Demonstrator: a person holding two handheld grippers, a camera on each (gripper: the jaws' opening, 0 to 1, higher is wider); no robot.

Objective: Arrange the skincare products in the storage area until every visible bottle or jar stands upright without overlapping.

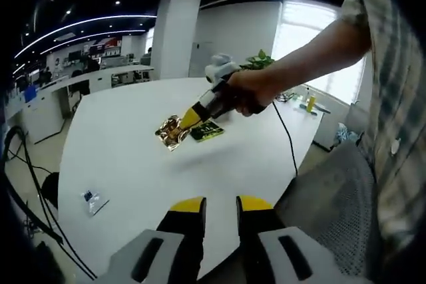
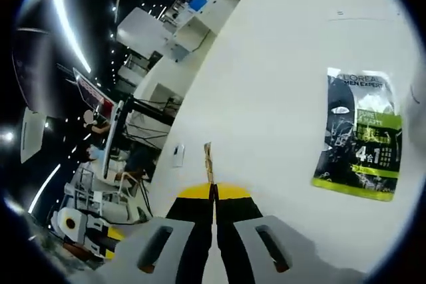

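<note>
In the left gripper view, a hand holds my right gripper (image 1: 190,119) over the middle of the white table (image 1: 120,138). It is shut on a crumpled gold foil sachet (image 1: 172,131) that hangs just above the tabletop. A green and black sachet (image 1: 207,131) lies flat right beside it. My left gripper (image 1: 221,207) is at the table's near edge, open with nothing between its yellow tips. In the right gripper view, the right gripper (image 2: 213,194) pinches the gold sachet (image 2: 208,161), seen edge-on as a thin strip. The green and black sachet (image 2: 363,141) lies to the right.
A small clear packet (image 1: 93,201) lies near the table's left edge. A black cable (image 1: 286,138) runs across the table's right side. A grey mesh chair (image 1: 333,197) stands at the right, beside the person's checked shirt. Office desks fill the background.
</note>
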